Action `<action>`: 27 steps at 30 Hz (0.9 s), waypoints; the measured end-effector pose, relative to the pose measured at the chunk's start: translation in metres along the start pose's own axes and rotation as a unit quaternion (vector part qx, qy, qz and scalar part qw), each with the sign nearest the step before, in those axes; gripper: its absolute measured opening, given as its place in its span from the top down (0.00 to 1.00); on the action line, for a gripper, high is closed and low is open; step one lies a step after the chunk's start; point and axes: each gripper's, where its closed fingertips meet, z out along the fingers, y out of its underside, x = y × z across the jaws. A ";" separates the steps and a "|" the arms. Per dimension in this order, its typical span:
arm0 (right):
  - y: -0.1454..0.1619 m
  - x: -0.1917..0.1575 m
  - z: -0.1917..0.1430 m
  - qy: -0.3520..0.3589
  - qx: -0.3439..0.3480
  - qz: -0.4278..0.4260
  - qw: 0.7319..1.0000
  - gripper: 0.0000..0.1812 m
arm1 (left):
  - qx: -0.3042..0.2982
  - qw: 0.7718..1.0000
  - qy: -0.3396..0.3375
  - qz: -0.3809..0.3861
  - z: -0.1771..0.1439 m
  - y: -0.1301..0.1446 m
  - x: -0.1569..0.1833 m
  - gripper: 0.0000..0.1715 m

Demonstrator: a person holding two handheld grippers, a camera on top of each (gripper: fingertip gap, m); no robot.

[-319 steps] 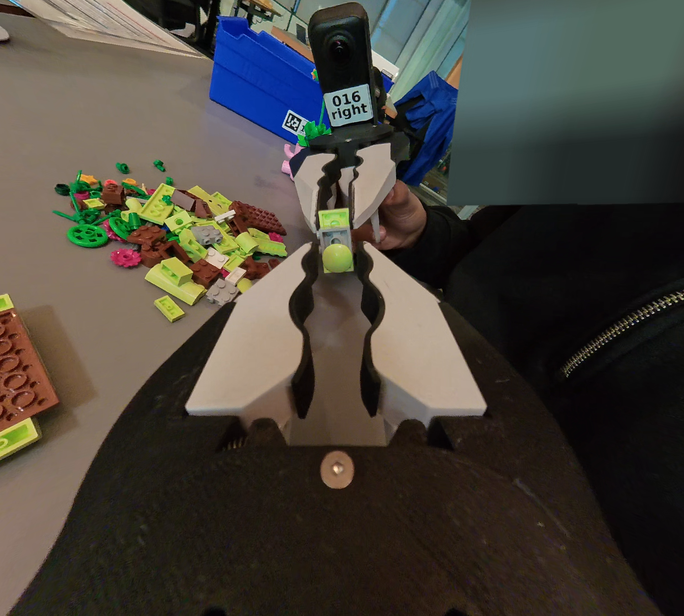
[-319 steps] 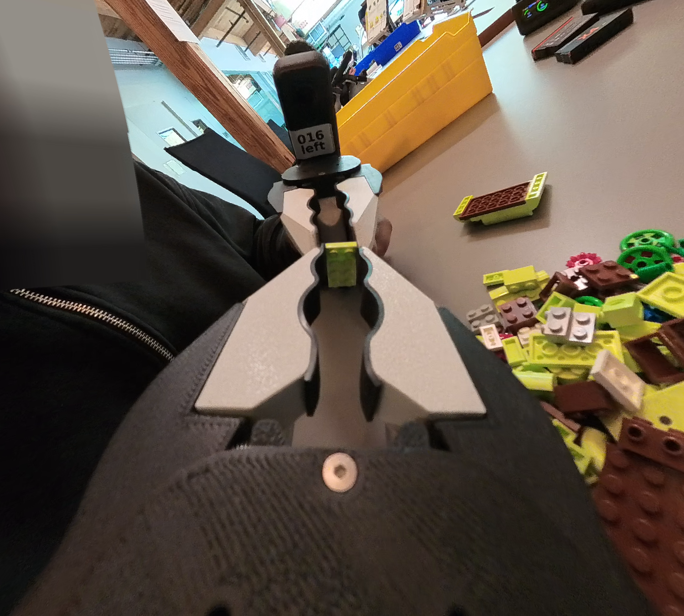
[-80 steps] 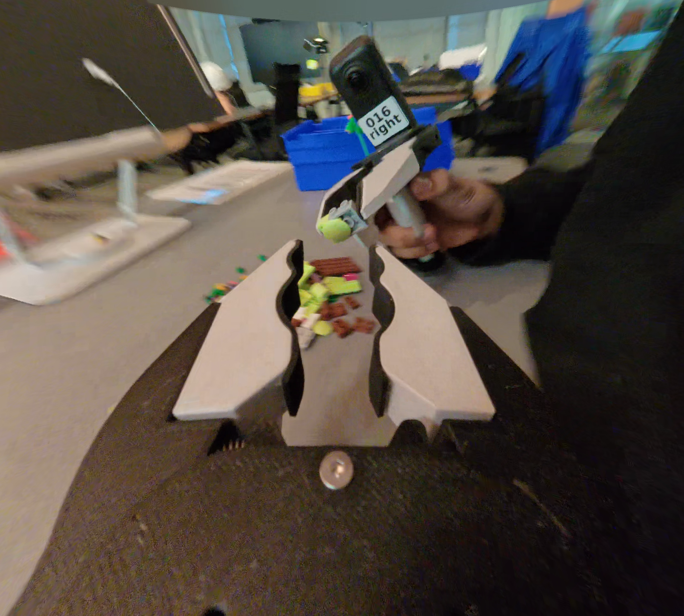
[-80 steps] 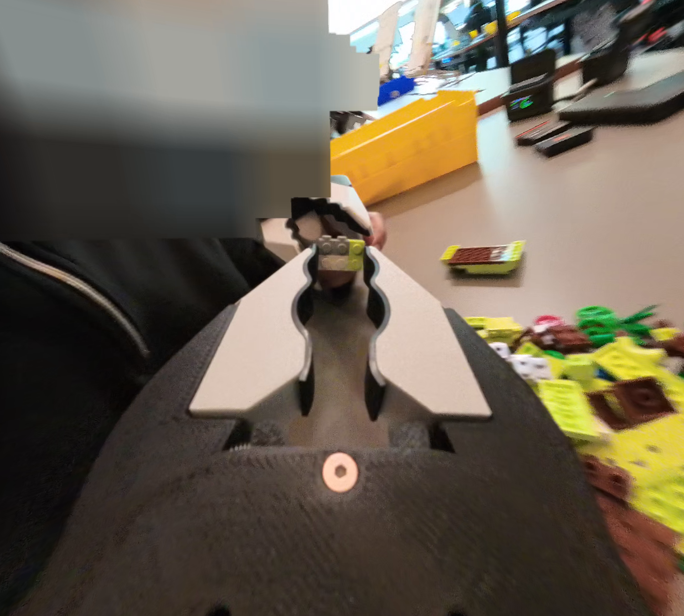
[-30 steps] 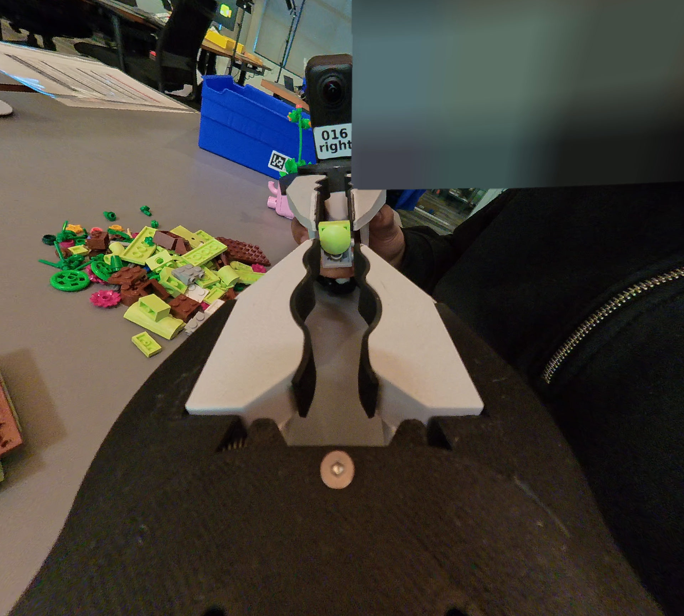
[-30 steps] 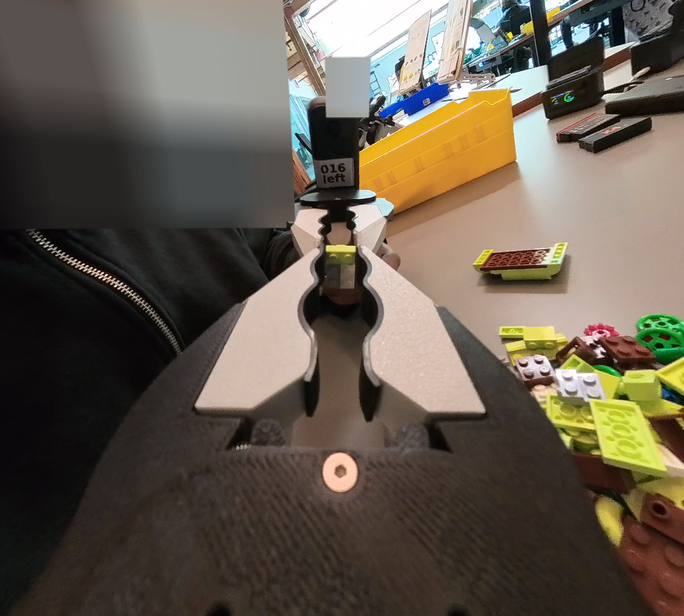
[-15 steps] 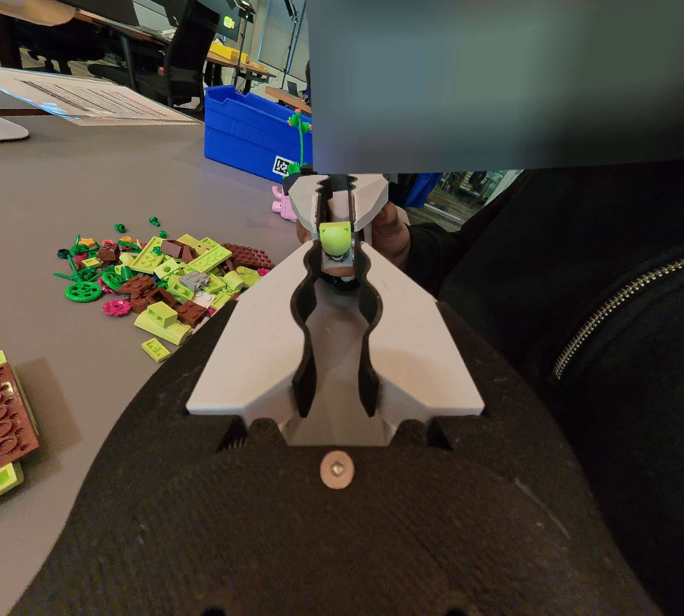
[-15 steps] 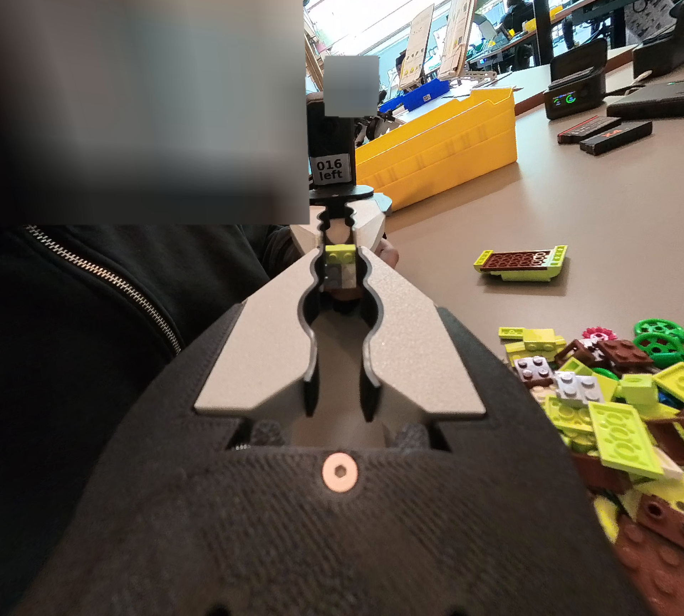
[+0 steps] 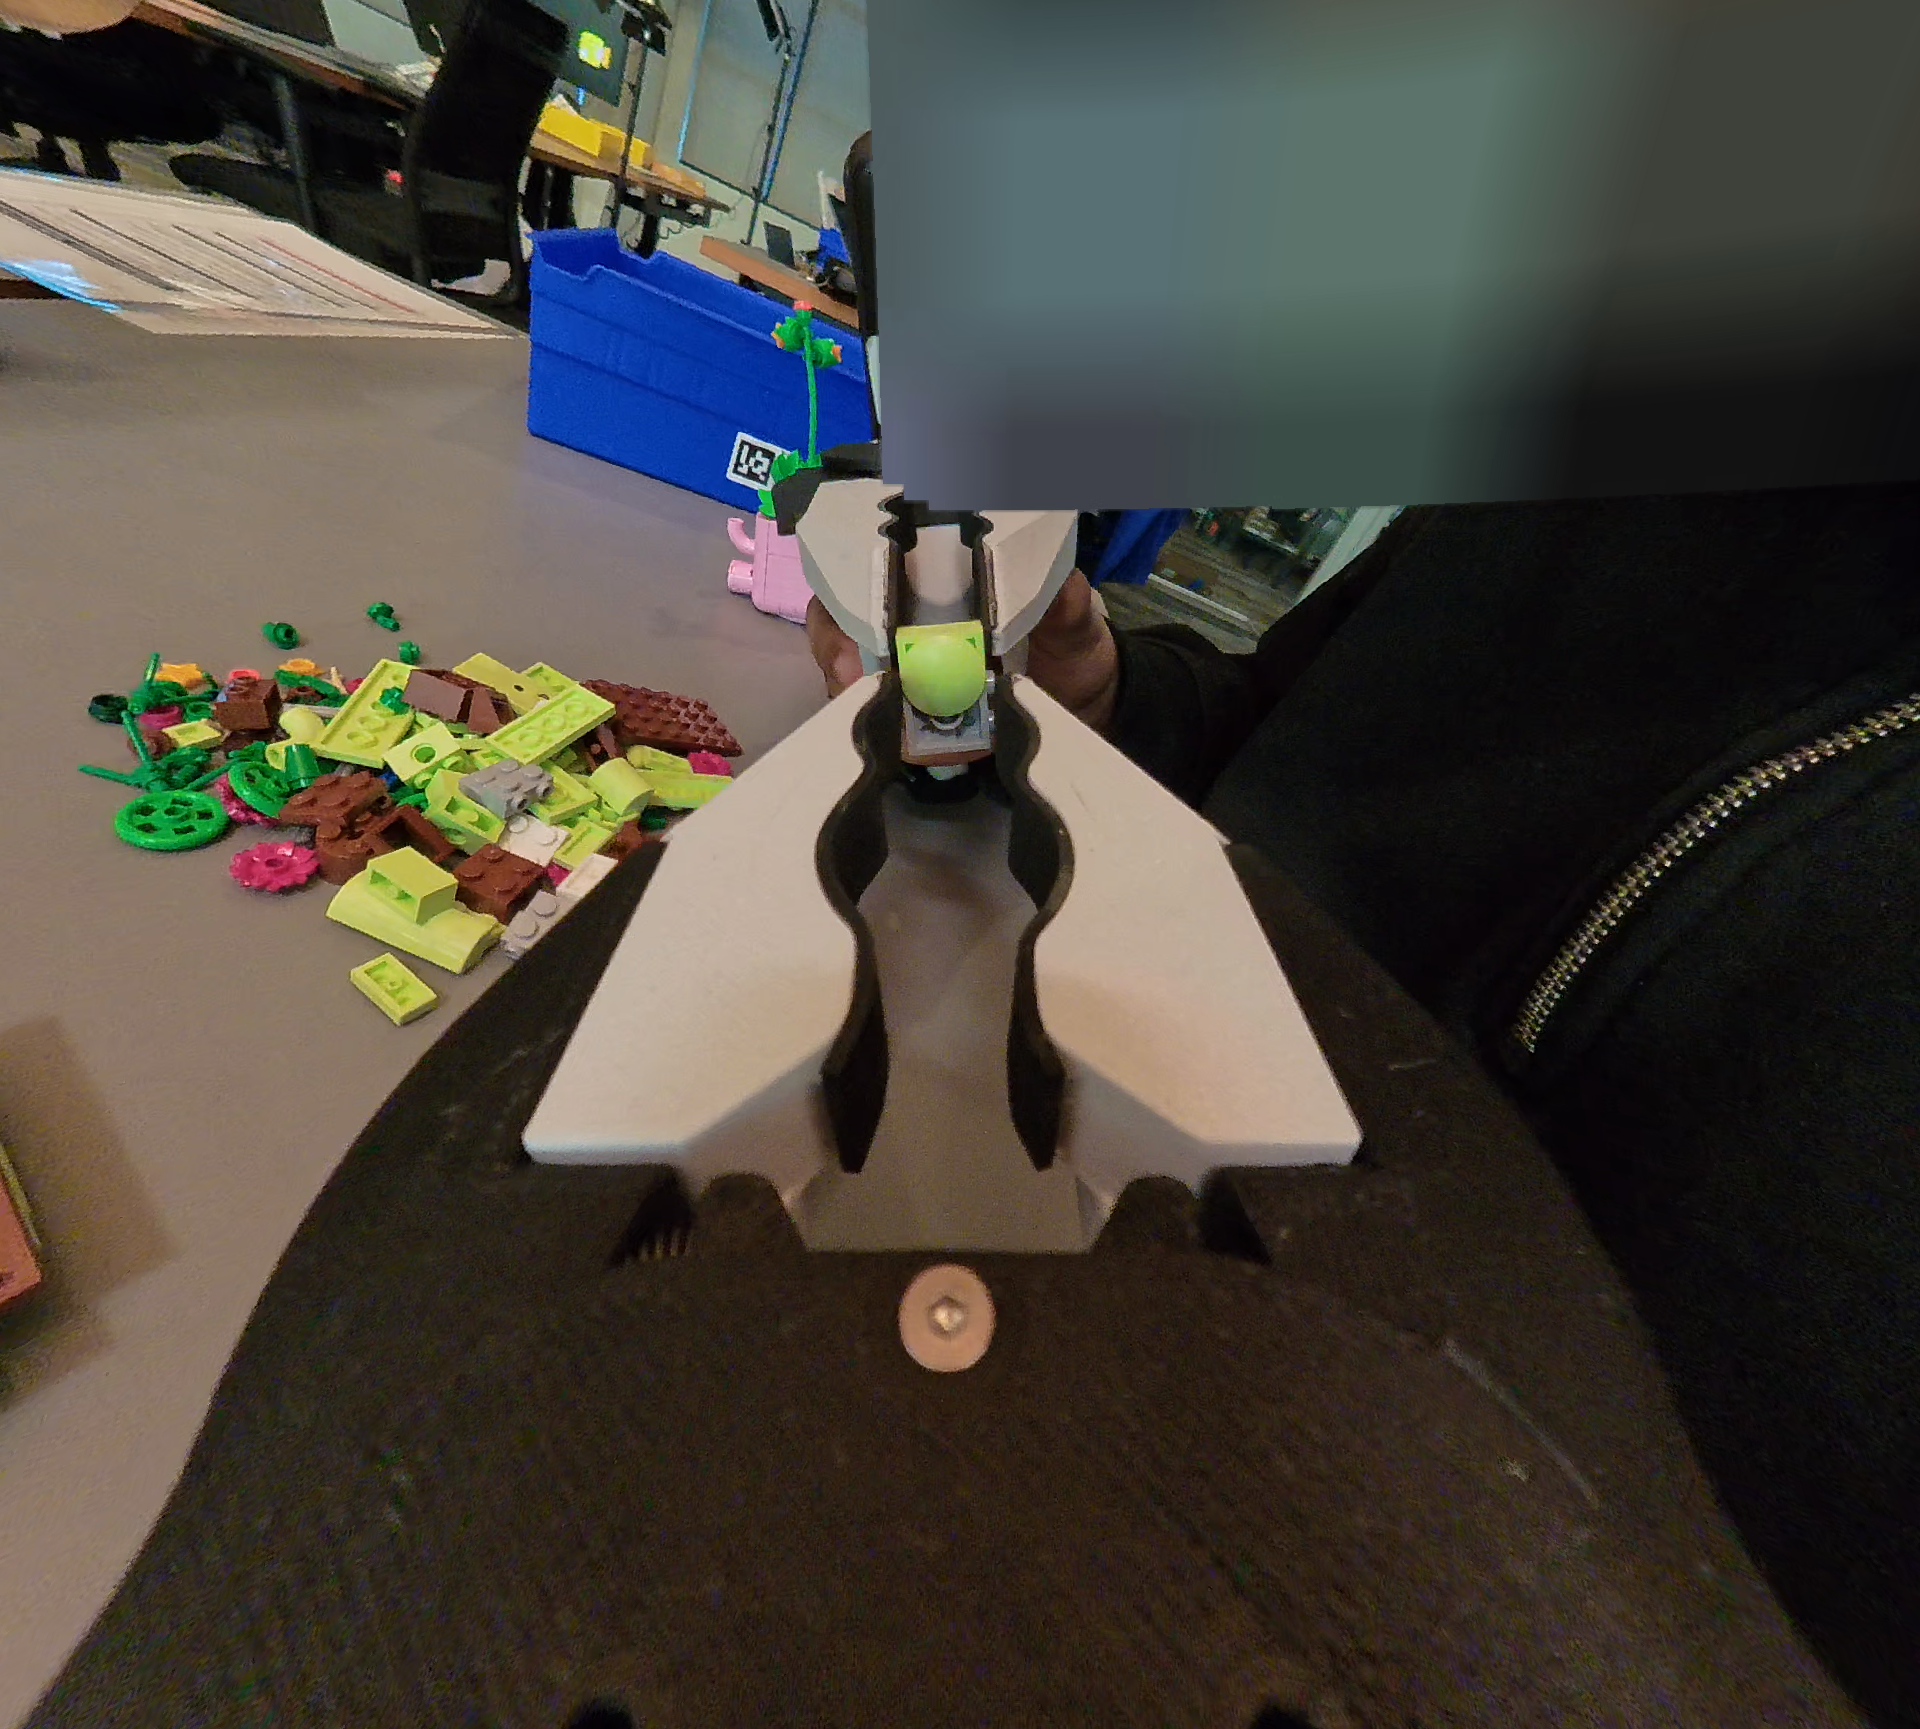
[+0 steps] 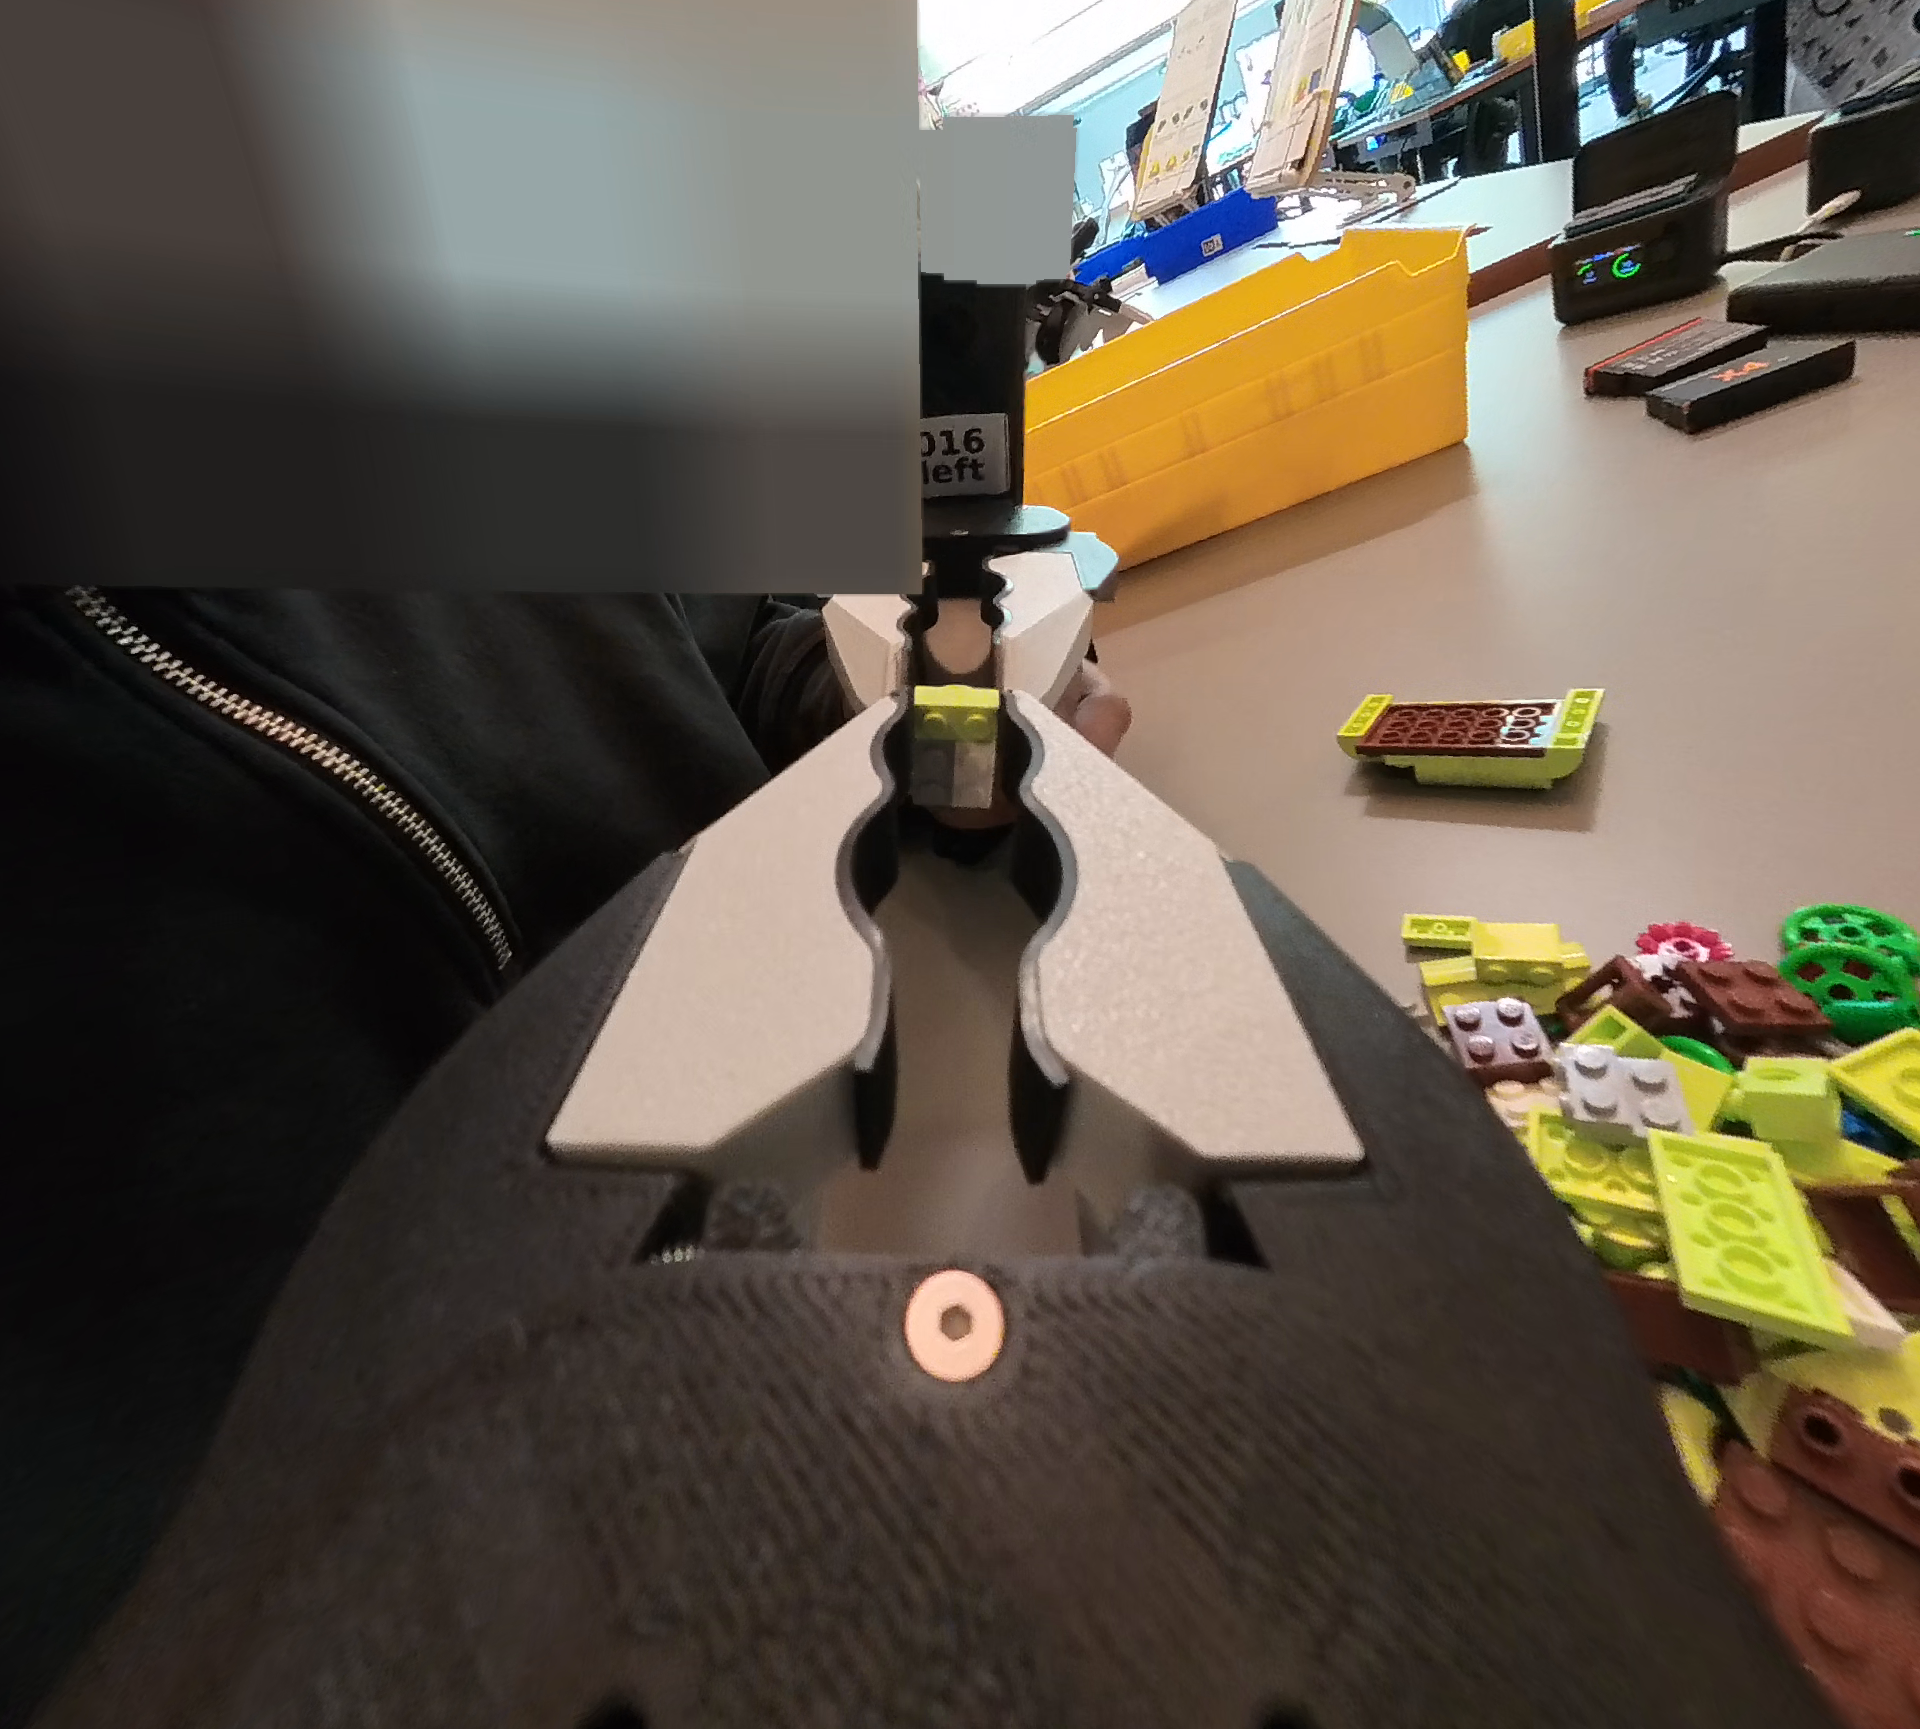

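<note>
Grey plastic jaws of the left gripper (image 9: 943, 723) and the right gripper (image 10: 956, 744) are meeting tip to tip above the grey surface (image 9: 312, 516), both pinching closed on one small lime-and-grey toy-brick assembly (image 9: 940, 692). A blue plastic bin (image 9: 665, 370) and a yellow plastic bin (image 10: 1247, 422) are standing beyond; their contents are hidden. White labels are showing on the blue bin and the left gripper.

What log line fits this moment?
left tool: shut on brick stack | right tool: shut on brick stack | tools tip to tip | loose bricks on table
</note>
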 end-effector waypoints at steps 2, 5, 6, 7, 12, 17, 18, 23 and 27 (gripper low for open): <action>0.000 0.000 0.000 -0.002 -0.001 0.005 1.000 0.93 | 0.004 1.000 -0.006 0.011 -0.001 -0.001 -0.001 0.90; 0.001 0.000 0.000 -0.001 -0.004 0.005 1.000 0.93 | 0.005 1.000 -0.004 0.014 -0.002 -0.002 0.000 0.88; 0.002 0.001 0.000 -0.001 -0.005 0.005 1.000 0.93 | 0.004 1.000 -0.005 0.014 -0.001 -0.001 0.000 0.88; 0.002 0.001 0.000 0.000 -0.006 0.005 1.000 0.93 | 0.002 1.000 -0.006 0.015 -0.001 -0.001 -0.001 0.89; 0.004 0.002 0.002 0.006 -0.013 0.001 1.000 0.93 | -0.003 1.000 -0.012 0.014 -0.001 0.000 -0.003 0.91; 0.003 0.001 0.002 0.007 -0.011 -0.003 1.000 0.93 | -0.005 1.000 -0.010 0.010 -0.001 -0.001 -0.003 0.92; 0.003 0.001 0.002 0.005 -0.010 -0.003 1.000 0.92 | -0.004 1.000 -0.010 0.013 -0.001 -0.001 -0.003 0.92; 0.001 0.000 -0.001 -0.001 -0.007 0.001 1.000 0.89 | 0.005 1.000 -0.012 0.012 -0.003 -0.005 -0.003 0.92; 0.005 -0.002 0.002 -0.006 -0.015 0.002 1.000 0.89 | -0.003 1.000 -0.011 0.012 -0.002 -0.003 -0.003 0.92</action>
